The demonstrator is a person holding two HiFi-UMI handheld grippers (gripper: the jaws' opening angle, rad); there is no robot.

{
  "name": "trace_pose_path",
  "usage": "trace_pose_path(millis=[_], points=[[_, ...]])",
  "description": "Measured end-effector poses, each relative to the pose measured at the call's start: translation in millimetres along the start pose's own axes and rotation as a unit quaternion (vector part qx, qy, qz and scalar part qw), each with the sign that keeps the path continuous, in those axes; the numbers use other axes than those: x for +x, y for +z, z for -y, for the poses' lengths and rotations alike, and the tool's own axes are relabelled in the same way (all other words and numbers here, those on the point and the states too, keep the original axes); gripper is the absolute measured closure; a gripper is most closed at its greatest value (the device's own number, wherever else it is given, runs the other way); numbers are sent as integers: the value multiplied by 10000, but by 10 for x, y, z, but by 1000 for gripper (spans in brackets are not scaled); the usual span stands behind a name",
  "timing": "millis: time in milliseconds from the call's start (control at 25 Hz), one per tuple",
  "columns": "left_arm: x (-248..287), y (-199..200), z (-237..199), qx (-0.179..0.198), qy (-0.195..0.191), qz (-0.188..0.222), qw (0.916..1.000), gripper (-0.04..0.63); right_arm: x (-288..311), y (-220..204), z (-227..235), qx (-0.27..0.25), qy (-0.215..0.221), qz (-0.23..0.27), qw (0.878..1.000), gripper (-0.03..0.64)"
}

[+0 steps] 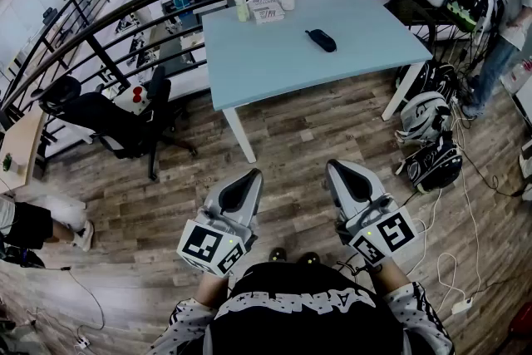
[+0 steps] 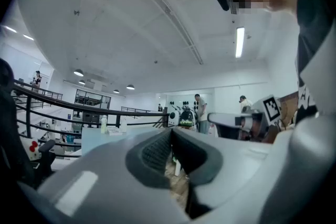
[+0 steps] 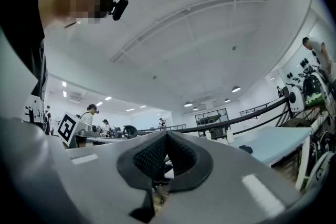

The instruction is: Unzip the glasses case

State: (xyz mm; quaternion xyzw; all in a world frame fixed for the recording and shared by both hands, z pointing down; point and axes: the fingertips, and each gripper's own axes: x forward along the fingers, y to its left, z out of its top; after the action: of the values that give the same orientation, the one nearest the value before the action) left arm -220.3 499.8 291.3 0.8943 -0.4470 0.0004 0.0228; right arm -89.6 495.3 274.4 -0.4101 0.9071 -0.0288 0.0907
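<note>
The dark glasses case (image 1: 321, 40) lies zipped on the light blue table (image 1: 274, 54), right of its middle. It also shows small and far off in the right gripper view as the case (image 3: 245, 149) on the table (image 3: 281, 143). Both grippers hang over the wooden floor close to my body, well short of the table. My left gripper (image 1: 252, 174) and right gripper (image 1: 332, 165) each have their jaws closed together with nothing between them. In the left gripper view the left gripper (image 2: 170, 131) has its pads meeting at the tip, and the right gripper (image 3: 166, 134) looks the same.
Two bottles (image 1: 241, 4) and a white box (image 1: 266, 10) stand at the table's far edge by a curved black railing (image 1: 125, 17). A black office chair (image 1: 108, 125) sits left of the table. Bags (image 1: 432, 164), cables and a standing person (image 1: 503, 37) are at the right.
</note>
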Motion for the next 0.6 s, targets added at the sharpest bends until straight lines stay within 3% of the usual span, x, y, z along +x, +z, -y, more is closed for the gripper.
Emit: trace_pose_path(millis=[600], points=[[-55, -37, 22, 37, 229, -109, 9997, 595, -38, -9, 101, 190, 33, 142, 9997, 611]])
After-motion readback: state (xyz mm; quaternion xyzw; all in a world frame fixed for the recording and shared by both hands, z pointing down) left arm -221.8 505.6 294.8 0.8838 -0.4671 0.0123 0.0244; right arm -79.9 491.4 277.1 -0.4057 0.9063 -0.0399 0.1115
